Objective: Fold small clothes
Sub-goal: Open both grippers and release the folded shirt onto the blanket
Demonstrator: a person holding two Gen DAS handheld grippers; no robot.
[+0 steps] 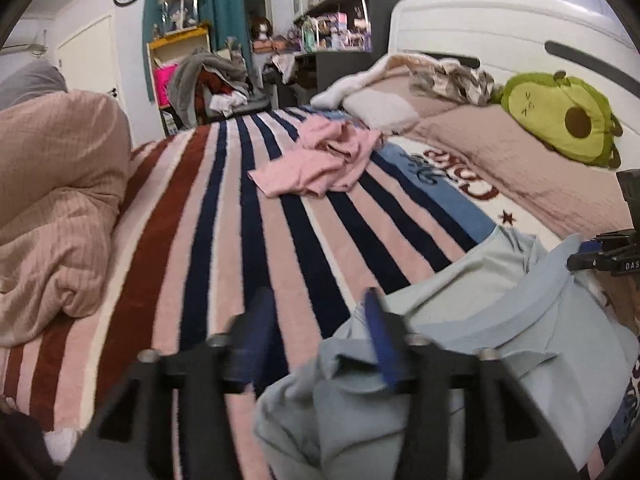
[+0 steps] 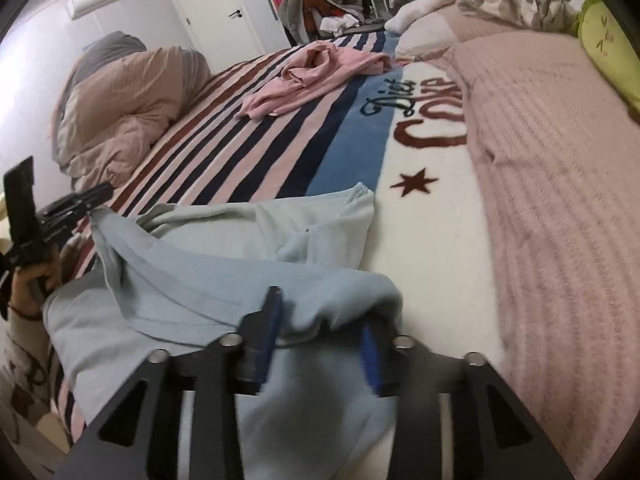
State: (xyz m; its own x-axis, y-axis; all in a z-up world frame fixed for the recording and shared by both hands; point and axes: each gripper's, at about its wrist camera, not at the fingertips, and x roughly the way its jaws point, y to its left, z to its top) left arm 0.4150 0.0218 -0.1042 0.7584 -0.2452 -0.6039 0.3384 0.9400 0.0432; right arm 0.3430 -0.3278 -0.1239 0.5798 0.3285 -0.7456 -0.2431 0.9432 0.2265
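Note:
A light blue garment (image 1: pixel 460 344) lies rumpled on the striped blanket (image 1: pixel 224 248) at the near edge of the bed; it also shows in the right wrist view (image 2: pixel 224 280). My left gripper (image 1: pixel 316 320) is open, its left finger over the blanket and its right finger (image 1: pixel 378 336) on the garment's left edge. My right gripper (image 2: pixel 320 328) is open, with the garment's fabric bunched between its spread fingers. The left gripper (image 2: pixel 76 204) also shows at the garment's far left corner in the right wrist view. A crumpled pink garment (image 1: pixel 320 160) lies farther up the bed, and it appears in the right wrist view (image 2: pixel 312 76) too.
A beige duvet (image 1: pixel 52 208) is piled at the left. Pink pillows (image 2: pixel 560 168) and a green avocado plush (image 1: pixel 560 120) lie at the right by the white headboard (image 1: pixel 500 28). A cluttered chair (image 1: pixel 212 84) and shelves (image 1: pixel 332 0) stand beyond the bed.

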